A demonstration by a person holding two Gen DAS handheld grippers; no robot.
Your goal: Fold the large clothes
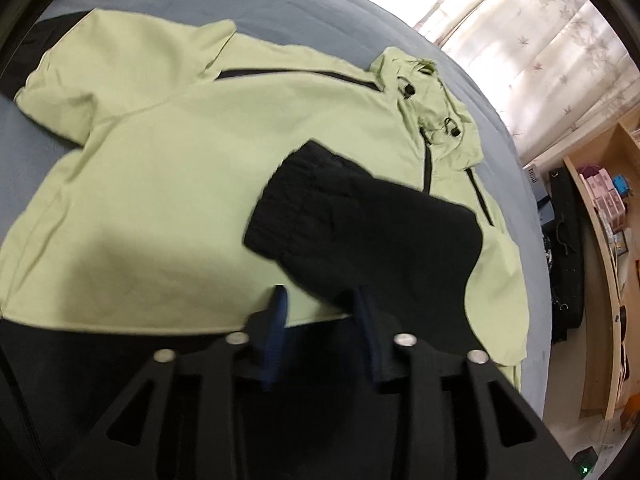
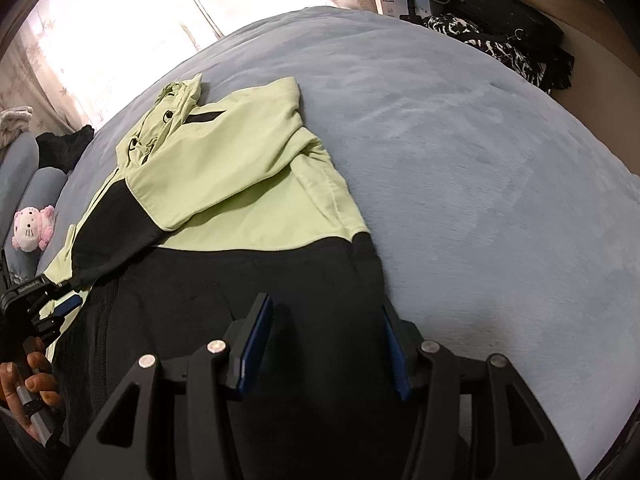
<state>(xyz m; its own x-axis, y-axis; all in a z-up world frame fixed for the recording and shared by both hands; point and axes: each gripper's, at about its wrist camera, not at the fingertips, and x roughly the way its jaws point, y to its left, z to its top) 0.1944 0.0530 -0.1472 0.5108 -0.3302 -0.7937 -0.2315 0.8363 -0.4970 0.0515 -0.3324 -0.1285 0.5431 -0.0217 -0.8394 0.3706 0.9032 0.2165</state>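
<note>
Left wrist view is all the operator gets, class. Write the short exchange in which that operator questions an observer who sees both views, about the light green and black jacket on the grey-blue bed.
Operator: Where is the right gripper?
Observer: The right gripper hangs over the black hem band of the light green and black jacket, jaws open, nothing between them.
Operator: What is the pink fuzz at my top edge?
Observer: A white-faced pink plush cat, lying beside grey-blue pillows.

No legible text; box [image 2: 394, 0] print unreadable.
</note>
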